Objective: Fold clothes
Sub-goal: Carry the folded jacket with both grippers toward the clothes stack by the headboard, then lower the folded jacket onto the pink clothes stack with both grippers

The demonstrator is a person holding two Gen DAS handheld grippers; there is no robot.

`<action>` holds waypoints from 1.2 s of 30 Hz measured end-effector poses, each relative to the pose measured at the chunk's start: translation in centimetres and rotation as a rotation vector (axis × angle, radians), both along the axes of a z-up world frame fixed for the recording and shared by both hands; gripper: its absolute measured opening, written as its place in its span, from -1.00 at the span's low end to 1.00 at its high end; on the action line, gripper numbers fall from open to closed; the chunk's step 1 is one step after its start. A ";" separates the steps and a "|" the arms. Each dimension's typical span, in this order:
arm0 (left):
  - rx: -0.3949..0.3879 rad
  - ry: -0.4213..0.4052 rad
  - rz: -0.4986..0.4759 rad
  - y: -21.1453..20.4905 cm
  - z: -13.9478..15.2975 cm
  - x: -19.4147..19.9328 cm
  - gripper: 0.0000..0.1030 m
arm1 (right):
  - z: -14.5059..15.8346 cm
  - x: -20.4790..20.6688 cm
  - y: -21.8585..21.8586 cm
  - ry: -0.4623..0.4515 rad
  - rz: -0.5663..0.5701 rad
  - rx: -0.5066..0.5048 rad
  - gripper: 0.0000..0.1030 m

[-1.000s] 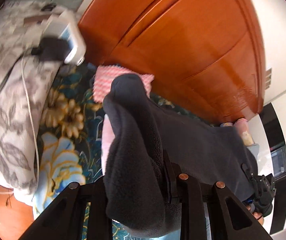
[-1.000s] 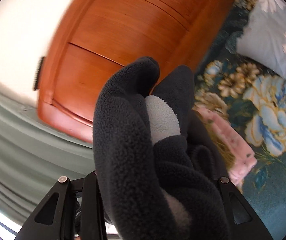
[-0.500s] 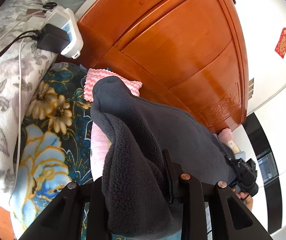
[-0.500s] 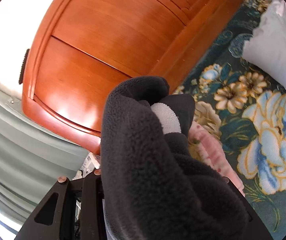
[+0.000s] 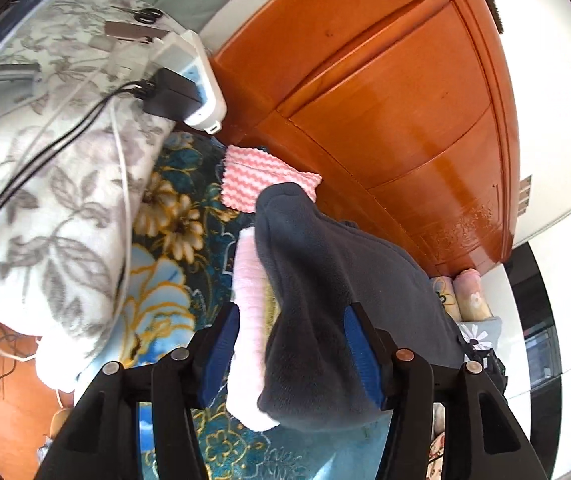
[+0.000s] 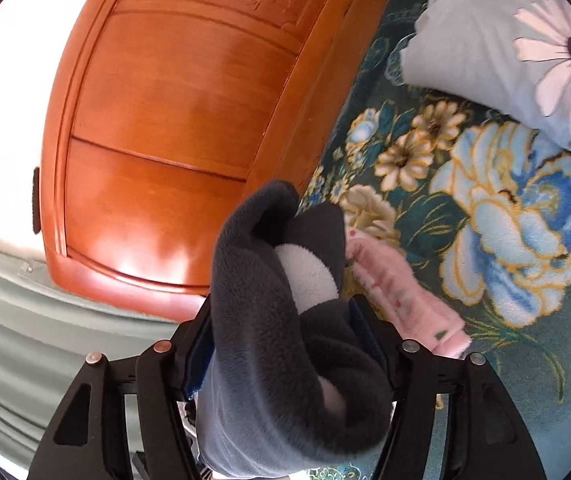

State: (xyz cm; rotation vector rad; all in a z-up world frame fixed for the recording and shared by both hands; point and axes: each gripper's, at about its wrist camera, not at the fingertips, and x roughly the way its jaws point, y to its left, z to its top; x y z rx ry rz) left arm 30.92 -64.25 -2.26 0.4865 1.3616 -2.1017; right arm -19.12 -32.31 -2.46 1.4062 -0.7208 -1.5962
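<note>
While the left gripper (image 5: pixel 293 344) is spreading its black fingers with blue pads (image 5: pixel 359 350), the dark grey fleece garment (image 5: pixel 337 292) is lying loosely in the gap between them, and the left pad is standing clear of the cloth with a pale pink fuzzy garment (image 5: pixel 247 304) showing beside it. Its jaws have just been opening, so the fleece is no longer pinched there. Ahead of that gripper a pink-and-white zigzag knitted cloth (image 5: pixel 257 178) is resting on the teal floral bedspread (image 5: pixel 165 280), against the glossy orange wooden headboard (image 5: pixel 385 112). Off to its left, a grey leaf-patterned quilt (image 5: pixel 45 200) is carrying a white power strip (image 5: pixel 201 80) with a black plug.

Over at the right gripper (image 6: pixel 281 340), the jaws have likewise just been opening; a thick roll of the same dark fleece with a pale lining is filling the space between the fingers, bulging against both sides, though the pads are no longer clamping it. Just right of that gripper the pink garment is lying on the bedspread, and farther right a light blue daisy-print pillow (image 6: pixel 485 40) is resting.
</note>
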 end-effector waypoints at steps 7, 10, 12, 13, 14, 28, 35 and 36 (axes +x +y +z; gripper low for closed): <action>-0.196 -0.135 -0.104 3.6 5.3 -2.0 0.15 | 6.4 2.3 4.4 0.305 -0.148 0.191 0.35; -0.227 -0.153 -0.177 4.4 5.5 -5.2 0.15 | 10.4 6.2 1.5 0.520 -0.022 0.240 0.35; -0.225 -0.191 -0.207 4.6 4.4 -7.4 0.15 | 10.8 8.7 -1.8 0.614 0.106 0.281 0.35; -0.222 -0.215 -0.216 4.6 3.7 -8.3 0.15 | 10.5 9.8 -3.3 0.634 0.161 0.305 0.35; -0.220 -0.241 -0.224 4.6 3.0 -9.1 0.15 | 9.8 10.6 -4.6 0.638 0.205 0.316 0.35; -0.259 -0.273 -0.234 4.7 -0.2 -10.5 0.25 | 4.5 12.2 -9.1 0.614 0.278 0.423 0.44; -0.261 -0.233 -0.179 7.5 1.0 -8.1 0.35 | 6.7 15.6 -7.2 0.721 0.219 0.430 0.44; -0.262 -0.232 -0.172 8.0 0.9 -7.7 0.39 | 7.0 16.1 -6.6 0.730 0.201 0.422 0.44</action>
